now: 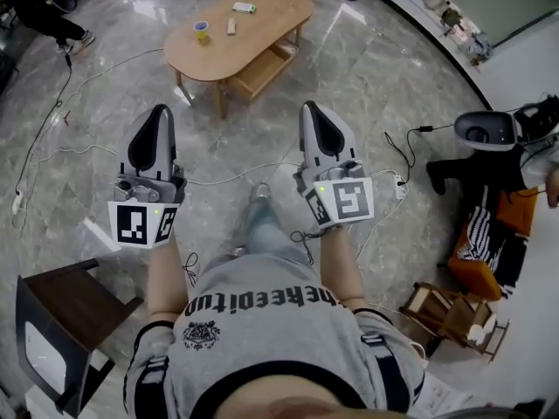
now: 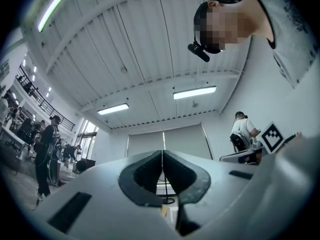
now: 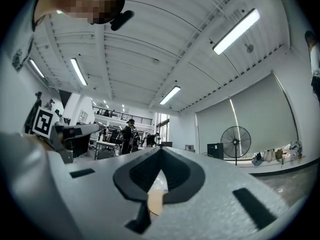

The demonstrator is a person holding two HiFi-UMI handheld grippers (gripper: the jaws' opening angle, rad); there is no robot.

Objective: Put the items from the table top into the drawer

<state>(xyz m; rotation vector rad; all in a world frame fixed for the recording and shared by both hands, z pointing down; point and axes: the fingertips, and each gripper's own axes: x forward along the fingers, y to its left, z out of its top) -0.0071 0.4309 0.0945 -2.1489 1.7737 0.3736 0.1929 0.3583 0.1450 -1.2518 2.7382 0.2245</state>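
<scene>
Ahead of me on the marble floor stands an oval wooden coffee table. On it are a small purple and yellow cup, a white and green box and a small pale stick-like item. Below the top, an open wooden drawer or shelf shows. My left gripper and right gripper are held side by side well short of the table, both shut and empty. The left gripper and the right gripper views point up at the ceiling, jaw tips touching.
A dark side table stands at my lower left. White cables trail across the floor between me and the table. At the right are a power strip, an orange bag and a wooden crate. Another person stands far left.
</scene>
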